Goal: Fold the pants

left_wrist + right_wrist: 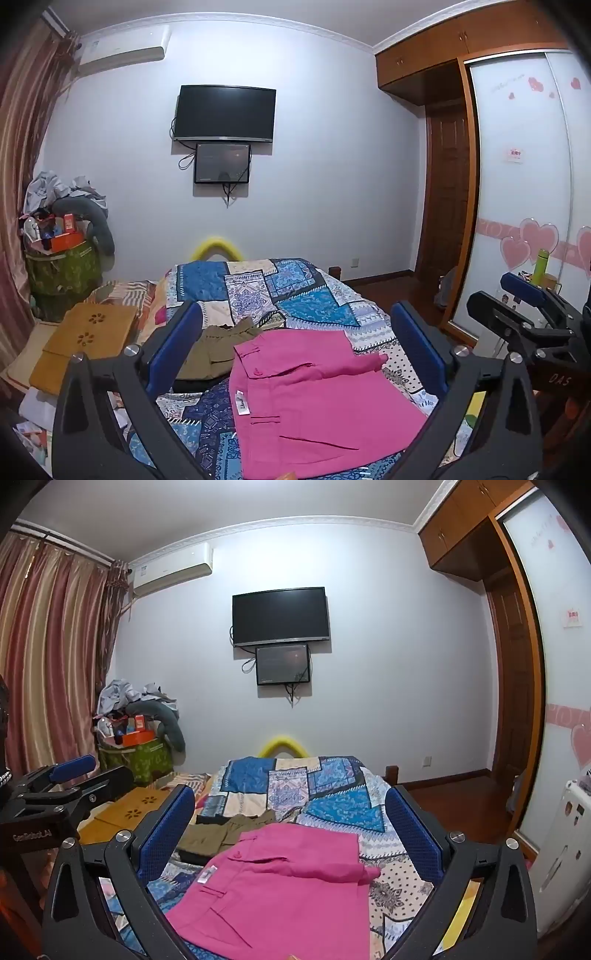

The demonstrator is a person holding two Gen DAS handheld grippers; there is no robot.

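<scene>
Pink pants (314,398) lie folded into a compact stack on the patchwork bedspread (314,299), with a white label showing near the left edge. They also show in the right wrist view (280,890). My left gripper (295,325) is open and empty, held above the pants with its blue pads wide apart. My right gripper (290,805) is also open and empty above the pants. In the left wrist view the right gripper (532,302) shows at the right edge. In the right wrist view the left gripper (77,775) shows at the left edge.
An olive-brown garment (218,347) lies folded behind the pink pants, also in the right wrist view (221,830). A yellow wooden tray (85,343) sits left on the bed. A green hamper (62,269) piled with clutter stands by the curtain. A wardrobe (524,184) is at the right.
</scene>
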